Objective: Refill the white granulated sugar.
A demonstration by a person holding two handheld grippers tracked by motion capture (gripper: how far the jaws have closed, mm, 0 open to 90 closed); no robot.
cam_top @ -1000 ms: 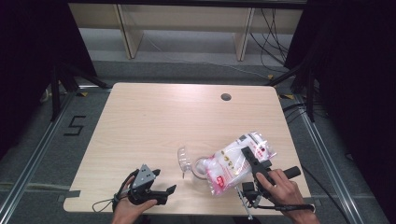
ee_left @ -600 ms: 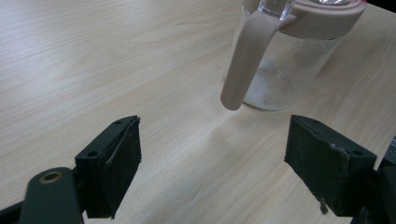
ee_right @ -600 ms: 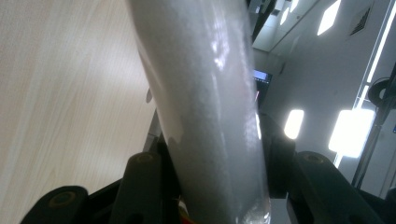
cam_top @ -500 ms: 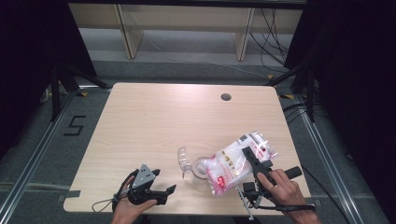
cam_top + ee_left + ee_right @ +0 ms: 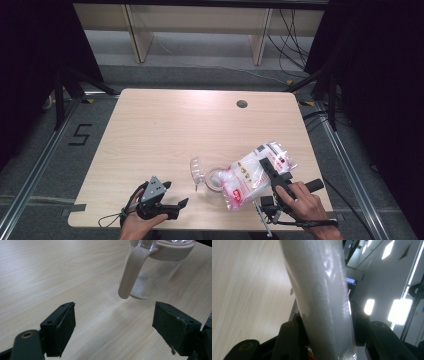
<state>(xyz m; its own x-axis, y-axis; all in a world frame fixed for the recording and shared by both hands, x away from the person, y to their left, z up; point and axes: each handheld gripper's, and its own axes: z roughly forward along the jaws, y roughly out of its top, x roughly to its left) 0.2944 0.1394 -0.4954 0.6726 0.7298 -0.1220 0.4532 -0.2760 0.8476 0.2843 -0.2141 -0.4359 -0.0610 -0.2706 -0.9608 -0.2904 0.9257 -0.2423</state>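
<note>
Nothing has shifted over the last second: the right gripper (image 5: pixel 270 172) stays clamped on the sugar bag (image 5: pixel 252 175), tipped over the jar (image 5: pixel 216 179), so pouring continues; the left gripper (image 5: pixel 175 206) rests nearby, jaws apart.

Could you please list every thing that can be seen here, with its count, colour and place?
bag: one, clear plastic with white grains and red print, near right part of table, tilted over the jar, held by right gripper.
jar: one, clear glass with pink rim and handle, near middle of table, some white grains inside.
table: one, light wood, with a round hole at far right.
left gripper: one, black, near left edge, jaws open, nothing between them.
right gripper: one, black, closed on the bag.
</note>
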